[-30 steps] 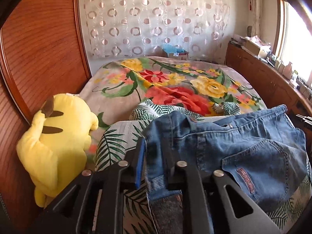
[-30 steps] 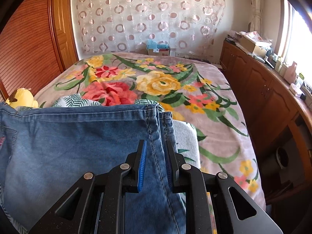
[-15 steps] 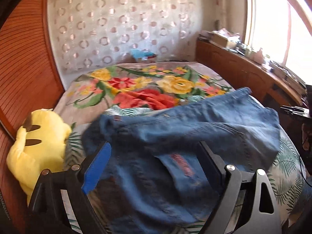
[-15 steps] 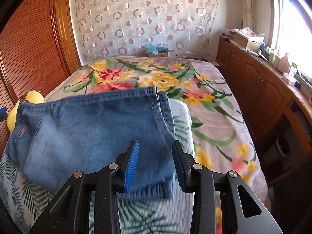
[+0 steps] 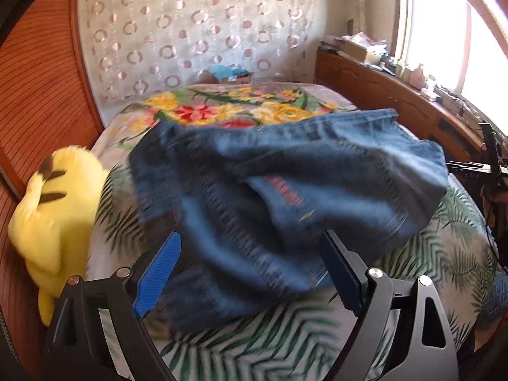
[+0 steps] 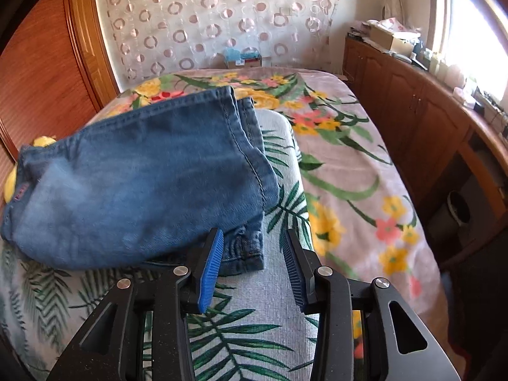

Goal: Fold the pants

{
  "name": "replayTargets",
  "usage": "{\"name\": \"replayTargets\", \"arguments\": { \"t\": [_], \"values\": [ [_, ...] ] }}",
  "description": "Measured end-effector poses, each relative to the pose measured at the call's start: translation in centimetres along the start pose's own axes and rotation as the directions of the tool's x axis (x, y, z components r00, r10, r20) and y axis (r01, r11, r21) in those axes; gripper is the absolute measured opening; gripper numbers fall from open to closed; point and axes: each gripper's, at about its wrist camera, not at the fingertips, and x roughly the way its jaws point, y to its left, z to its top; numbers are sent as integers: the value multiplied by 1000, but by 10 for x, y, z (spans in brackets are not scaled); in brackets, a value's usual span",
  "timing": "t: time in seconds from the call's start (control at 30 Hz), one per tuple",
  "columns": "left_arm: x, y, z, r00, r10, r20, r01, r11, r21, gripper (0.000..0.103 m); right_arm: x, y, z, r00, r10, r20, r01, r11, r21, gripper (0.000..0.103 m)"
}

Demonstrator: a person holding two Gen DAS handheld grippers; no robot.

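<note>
Lying in a compact folded bundle on the bed, the blue denim pants rest on a leaf-print sheet spread over the floral blanket, and the fold looks all but finished. The left gripper hangs just short of the bundle's near edge, its jaws spread wide with denim showing between them but nothing pinched. The right gripper sits at the bundle's near right corner, jaws likewise parted and empty, one blue pad just beside the lower layer's hem.

Seen from the right wrist, the top layer covers most of the stack, while a lower layer of hem and seam pokes out past its right and near edges, so the layers are not squared up. From the left wrist, a back pocket with a red label faces up; that view is motion-blurred, and the finer creases cannot be made out.

Judging by the small thick stack and both tools holding nothing, the main folds appear done. What seems left, at most, is tidying: aligning the protruding lower layer and flattening the puffed top. A yellow plush toy sits beside the bundle's left end, near the wooden wardrobe.
</note>
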Motion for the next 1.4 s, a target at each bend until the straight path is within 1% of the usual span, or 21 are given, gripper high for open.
{"name": "replayTargets", "arguments": {
  "t": [0.1,0.27,0.43,0.47,0.5,0.53,0.6,0.67,0.73,0.87,1.03,1.07,1.1,1.13,1.17,1.2,1.23,1.27,1.33,1.37,1.4],
  "values": [
    [-4,17,-15,999,38,-17,-38,999,-26,89,8,-6,-1,1000,-7,-16,7,1000,4,40],
    [-3,41,-36,995,84,-46,-88,993,-81,89,11,0,-1,1000,5,-14,-5,1000,-8,40],
    [14,46,-40,996,45,-78,-53,993,-105,89,13,1,-1,1000,0,-18,-1,1000,-24,40],
    [17,45,-40,996,35,-82,-44,993,-107,87,12,1,-1,1000,-1,-17,0,1000,-26,40],
    [19,43,-40,996,24,-83,-32,994,-106,84,12,1,-1,1000,0,-17,0,1000,-27,40],
    [21,42,-40,996,12,-87,-21,994,-106,83,12,1,-2,1000,-1,-17,0,1000,-29,40],
    [25,39,-41,995,5,-95,-15,995,-103,75,12,0,-2,1000,0,-15,-1,1000,-31,40],
    [28,39,-40,994,-16,-106,5,995,-103,72,11,1,-3,1000,0,-15,0,999,-33,39],
    [30,39,-41,993,-36,-115,22,993,-116,72,11,2,-3,1000,4,-16,-5,999,-35,37],
    [32,37,-43,992,-25,-124,11,994,-113,72,11,2,-2,1000,8,-20,-9,999,-41,36],
    [33,37,-42,992,-23,-123,10,994,-107,70,11,5,-3,1000,16,-17,-17,998,-53,29],
    [33,37,-42,992,-24,-124,10,994,-108,70,11,6,-3,1000,19,-17,-20,998,-55,26],
    [33,37,-42,992,-25,-123,11,994,-110,70,10,6,-3,999,30,-19,-31,998,-57,20],
    [34,37,-41,992,-27,-122,13,994,-111,68,10,7,-4,999,35,-19,-36,998,-60,20],
    [34,36,-41,992,-33,-120,19,994,-111,63,10,7,-4,999,35,-18,-36,998,-60,18],
    [34,36,-41,992,-42,-117,29,993,-111,54,9,7,-4,999,35,-18,-36,997,-62,17],
    [34,36,-41,992,-52,-116,39,993,-111,50,9,7,-4,999,35,-18,-36,997,-62,17],
    [33,35,-40,992,-46,-117,33,994,-108,48,8,7,-4,999,35,-17,-36,998,-60,16],
    [32,33,-39,993,-33,-115,22,996,-92,38,5,8,-3,1000,31,-5,-31,998,-58,16],
    [30,33,-38,994,-18,-111,9,996,-88,28,1,10,-3,1000,23,5,-23,998,-58,15],
    [28,33,-37,994,-15,-105,6,997,-83,16,-2,11,-3,1000,18,17,-17,998,-60,15]
  ]
}}
